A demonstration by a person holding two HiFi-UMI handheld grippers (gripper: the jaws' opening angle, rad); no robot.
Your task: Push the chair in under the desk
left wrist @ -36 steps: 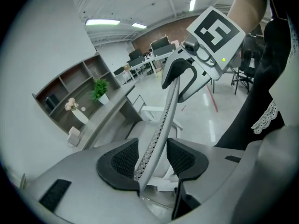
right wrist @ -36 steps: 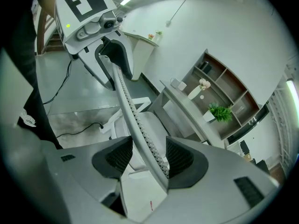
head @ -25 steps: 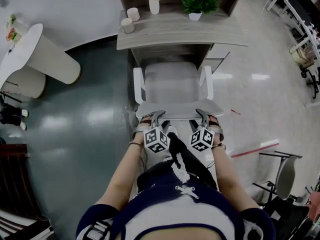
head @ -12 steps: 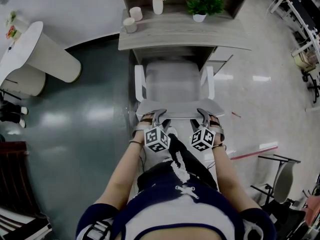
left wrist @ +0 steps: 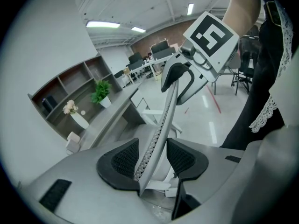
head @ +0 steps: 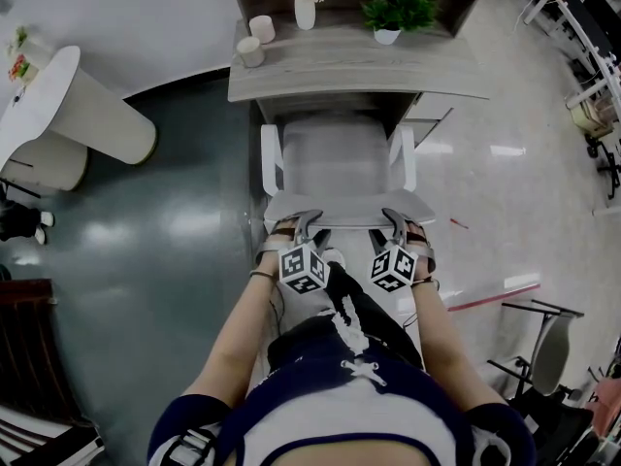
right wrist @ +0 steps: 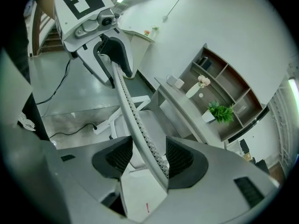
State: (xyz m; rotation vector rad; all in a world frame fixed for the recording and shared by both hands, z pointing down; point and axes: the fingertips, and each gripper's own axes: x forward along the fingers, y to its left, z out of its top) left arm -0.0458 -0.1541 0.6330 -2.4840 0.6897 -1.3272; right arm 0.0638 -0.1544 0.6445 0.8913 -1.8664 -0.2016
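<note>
Chair (head: 335,163) is standing square in front of the bench (head: 349,66), its pale seat facing the opening below the bench top. The seat's far end is reaching the bench's front edge, and I cannot tell how far under it goes. Its backrest (head: 347,208) is lying nearest to me, and the two white armrests (head: 270,158) are flanking the seat.

I am gripping the top edge of the backrest with both claws. The left claw (head: 299,226) is clenching that edge toward its left end. In the left gripper view the left claw (left wrist: 152,164) is showing its dark pads closing on either side of the thin perforated rim. The right claw (head: 393,223) is grasping the same edge further right. The right gripper view is showing the right claw (right wrist: 145,161) with the rim running up between its pads.

A vase (head: 305,8) of flowers, a potted plant (head: 388,13) and two pale cups (head: 252,51) are sitting on the bench top. A shelf unit (right wrist: 224,85) is standing behind them. A round white table (head: 58,105) is sitting well off to the left on the glossy floor (head: 165,231).
</note>
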